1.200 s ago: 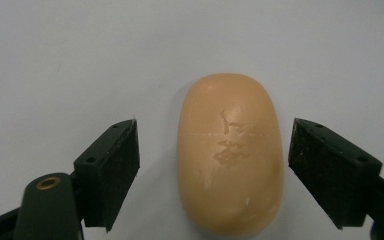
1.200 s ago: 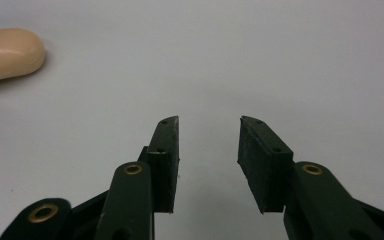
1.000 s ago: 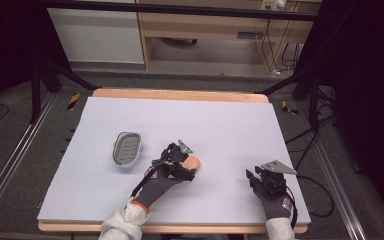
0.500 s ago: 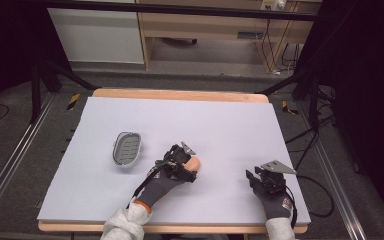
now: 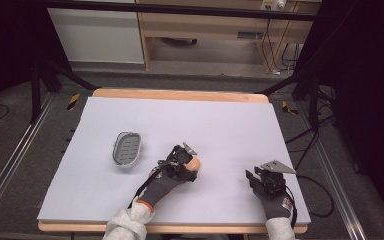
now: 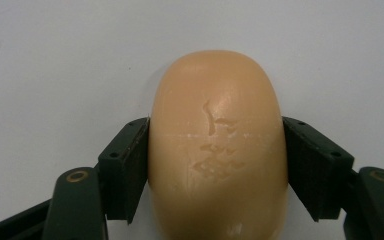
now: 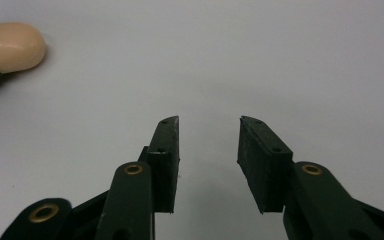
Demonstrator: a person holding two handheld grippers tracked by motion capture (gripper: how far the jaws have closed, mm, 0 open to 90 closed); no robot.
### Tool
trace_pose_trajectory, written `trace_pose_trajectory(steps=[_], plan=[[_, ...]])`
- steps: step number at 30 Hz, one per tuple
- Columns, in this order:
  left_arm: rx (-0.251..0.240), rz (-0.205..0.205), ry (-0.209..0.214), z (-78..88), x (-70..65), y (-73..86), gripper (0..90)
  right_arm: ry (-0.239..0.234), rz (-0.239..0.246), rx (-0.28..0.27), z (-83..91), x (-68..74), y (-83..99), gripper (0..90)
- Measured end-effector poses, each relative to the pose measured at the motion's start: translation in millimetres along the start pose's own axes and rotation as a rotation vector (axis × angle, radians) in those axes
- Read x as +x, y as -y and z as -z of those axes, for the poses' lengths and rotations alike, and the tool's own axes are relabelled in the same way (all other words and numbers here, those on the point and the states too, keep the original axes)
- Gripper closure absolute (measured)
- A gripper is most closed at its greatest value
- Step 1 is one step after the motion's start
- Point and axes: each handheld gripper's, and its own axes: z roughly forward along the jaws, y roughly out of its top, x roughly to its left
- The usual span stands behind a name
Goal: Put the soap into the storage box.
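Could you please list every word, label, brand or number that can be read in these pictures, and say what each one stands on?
No text can be read for certain.
Soap bar, held in the left tongs: marks pressed into its top face, like characters, too faint and worn to quote.
Glove of the right hand: a small red and white patch by the cuff, too small to read.
Soap dish: no lettering shows.

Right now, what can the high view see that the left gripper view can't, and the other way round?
The high view takes in the grey soap dish lying apart from the soap, the right gripper with nothing between its jaws, both gloved hands, and the wooden table edge.

The left gripper view gets close enough to show the characters stamped into the soap bar and both black pads pressing its sides.

Both show the soap bar in the left gripper on the pale mat.
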Motion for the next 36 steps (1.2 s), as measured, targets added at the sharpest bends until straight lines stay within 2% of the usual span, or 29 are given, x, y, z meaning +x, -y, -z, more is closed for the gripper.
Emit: trace_pose_trajectory(steps=[22,25,36], plan=[[-0.003,0.005,-0.005,-0.1,-0.1,-0.5,31.9,-0.009,-0.008,0.002,-0.4,-0.3,0.4,60.7],[-0.007,0.008,-0.018,3.5,1.4,-0.2,31.9,-0.01,-0.009,0.002,-0.3,-0.3,0.4,60.7],[-0.049,0.007,-0.002,25.0,3.9,1.1,31.9,-0.013,-0.007,0.002,-0.4,0.1,0.5,60.7]])
